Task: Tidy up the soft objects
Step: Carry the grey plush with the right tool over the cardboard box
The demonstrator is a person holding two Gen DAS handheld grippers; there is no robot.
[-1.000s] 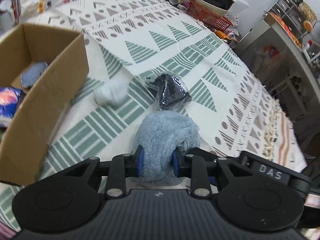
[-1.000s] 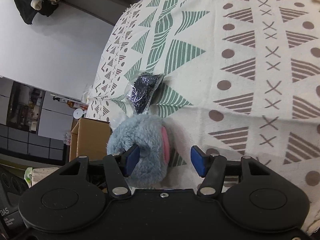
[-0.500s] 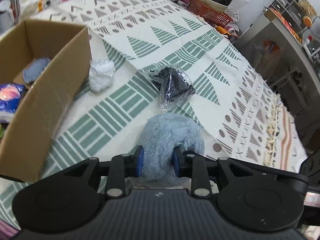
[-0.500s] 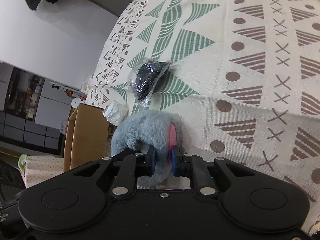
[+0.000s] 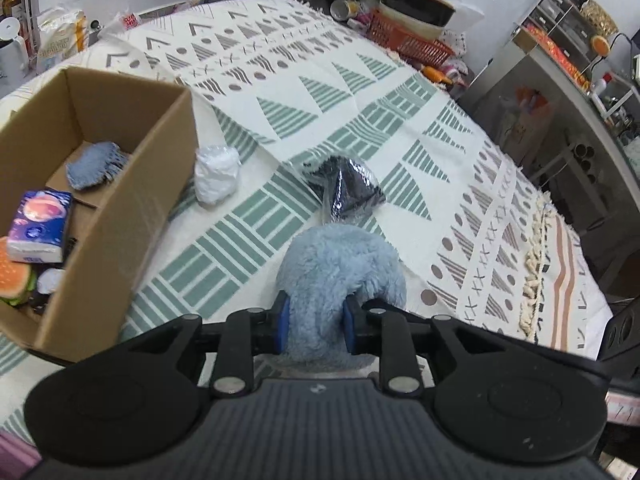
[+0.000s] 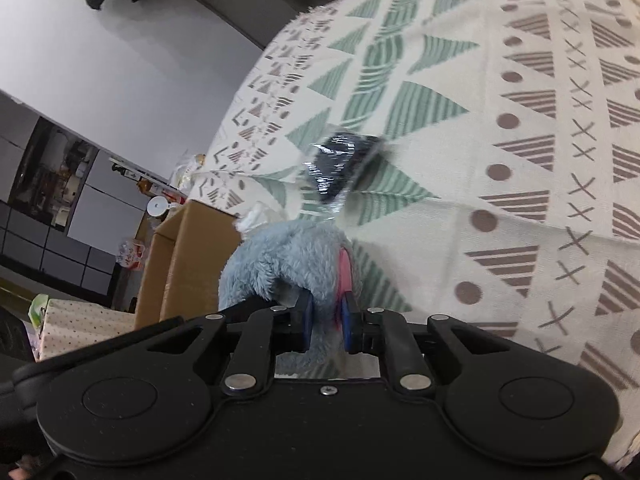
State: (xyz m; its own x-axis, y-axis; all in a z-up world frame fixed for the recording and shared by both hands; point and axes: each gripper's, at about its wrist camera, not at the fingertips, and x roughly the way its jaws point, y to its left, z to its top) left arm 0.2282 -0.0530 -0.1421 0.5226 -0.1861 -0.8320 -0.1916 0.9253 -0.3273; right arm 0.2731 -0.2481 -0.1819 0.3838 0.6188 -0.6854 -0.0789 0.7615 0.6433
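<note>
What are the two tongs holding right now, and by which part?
Both grip the blue plush toy: left tongs pinch a narrow fluffy limb, right tongs clamp its pink-lined ear.

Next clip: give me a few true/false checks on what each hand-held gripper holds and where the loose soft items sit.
1. Both the left hand-held gripper and the right hand-held gripper clamp the blue plush toy. True.
2. The cardboard box is empty. False: it holds a denim patch, a tissue pack and more.
3. The white wad lies inside the box. False: it lies on the cloth beside it.
4. The bagged dark item lies on the patterned cloth. True.
</note>
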